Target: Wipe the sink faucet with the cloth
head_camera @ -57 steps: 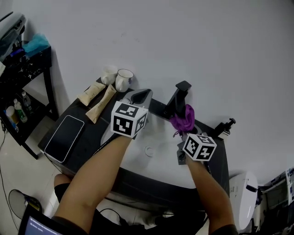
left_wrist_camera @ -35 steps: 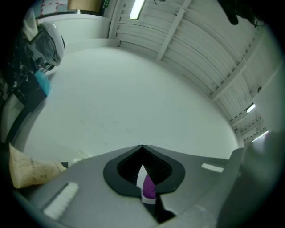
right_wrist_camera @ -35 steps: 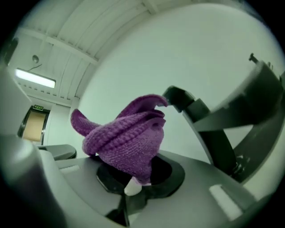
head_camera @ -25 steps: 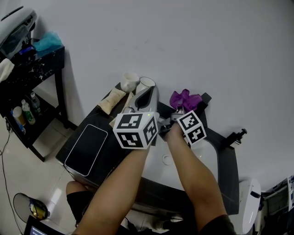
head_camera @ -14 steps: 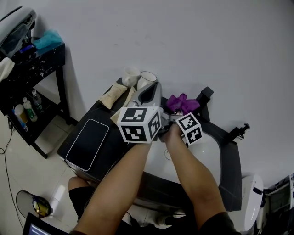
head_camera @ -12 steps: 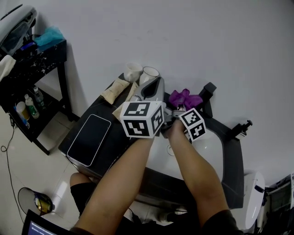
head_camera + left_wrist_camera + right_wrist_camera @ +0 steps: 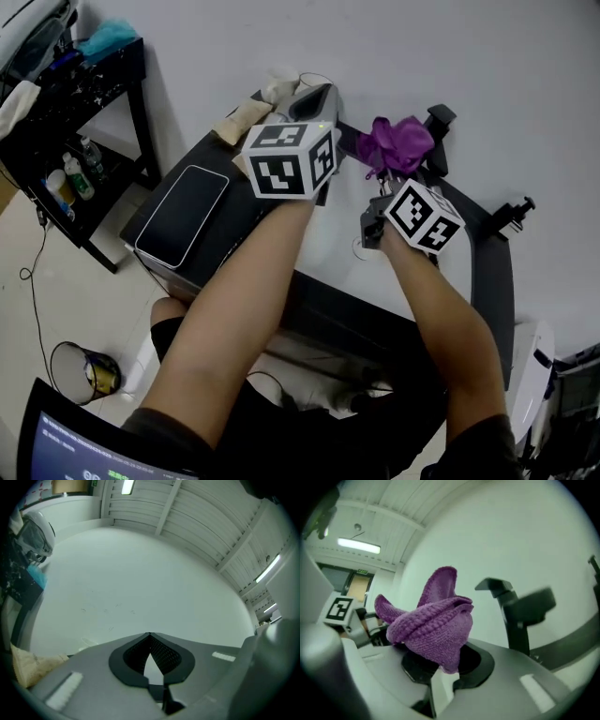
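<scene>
My right gripper (image 7: 392, 174) is shut on a bunched purple cloth (image 7: 398, 142), which stands up out of its jaws (image 7: 436, 616). The black faucet (image 7: 437, 126) rises just right of and behind the cloth; in the right gripper view the faucet (image 7: 516, 607) stands apart from the cloth, to its right. The white sink basin (image 7: 330, 236) lies below both forearms. My left gripper (image 7: 317, 96) points at the back wall over the counter's far edge, and its jaws (image 7: 150, 637) meet at the tips with nothing between them.
A dark phone (image 7: 182, 217) lies on the black counter (image 7: 489, 274) at the left. Tubes (image 7: 240, 119) and a cup (image 7: 277, 86) sit at the counter's back left. A black shelf (image 7: 80, 103) with bottles stands far left. A black bracket (image 7: 517, 210) sticks up at the right.
The right gripper, with the cloth, has drawn away from the left gripper to the right, nearer the faucet. The head view has shifted, so everything sits higher in the picture.
</scene>
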Demonstrator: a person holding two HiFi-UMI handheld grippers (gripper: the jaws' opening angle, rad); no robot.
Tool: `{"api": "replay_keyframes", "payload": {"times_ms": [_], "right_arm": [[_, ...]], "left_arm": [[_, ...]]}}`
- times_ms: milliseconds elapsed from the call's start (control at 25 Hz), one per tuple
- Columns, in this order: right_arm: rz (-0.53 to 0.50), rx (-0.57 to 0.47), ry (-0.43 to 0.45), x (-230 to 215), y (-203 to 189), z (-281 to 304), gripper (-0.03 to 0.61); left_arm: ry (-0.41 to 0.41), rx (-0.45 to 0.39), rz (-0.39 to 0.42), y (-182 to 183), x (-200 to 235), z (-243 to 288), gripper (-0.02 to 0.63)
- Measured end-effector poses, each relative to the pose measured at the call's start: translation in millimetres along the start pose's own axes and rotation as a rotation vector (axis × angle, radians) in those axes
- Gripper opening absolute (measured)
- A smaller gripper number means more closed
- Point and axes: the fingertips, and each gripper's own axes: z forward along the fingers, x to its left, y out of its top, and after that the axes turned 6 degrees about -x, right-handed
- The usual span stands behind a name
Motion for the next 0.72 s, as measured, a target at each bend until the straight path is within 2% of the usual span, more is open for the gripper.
{"api": "replay_keyframes", "payload": {"times_ms": [120, 280, 400, 480, 600, 720], "right_arm": [[-0.184, -0.009, 0.107, 16.0, 23.3, -33.5, 0.054], [-0.507, -0.071, 0.285, 36.3, 50.4, -86.9, 0.055], [-0.649, -0.134, 0.336, 22.6, 77.5, -117.8, 0.055], [-0.660, -0.164, 0.279, -4.9, 94.3, -128.8, 0.055], [-0.555, -0.188, 0.096, -61.3, 105.5, -131.8, 0.055], [-0.445, -0.157, -0.074, -110.0, 92.3, -131.6, 0.055]], "left_arm": [[-0.006, 0.017, 0.018, -5.3, -3.2, -0.2, 0.017], [-0.030, 0.072, 0.042, -21.1, -10.8, 0.4, 0.017], [-0.054, 0.116, 0.057, -36.3, -20.4, 2.6, 0.017], [-0.082, 0.151, 0.083, -47.8, -30.8, 4.0, 0.017], [-0.131, 0.204, 0.136, -64.3, -46.9, 4.5, 0.017], [-0.174, 0.241, 0.187, -77.0, -62.1, 3.5, 0.017]]}}
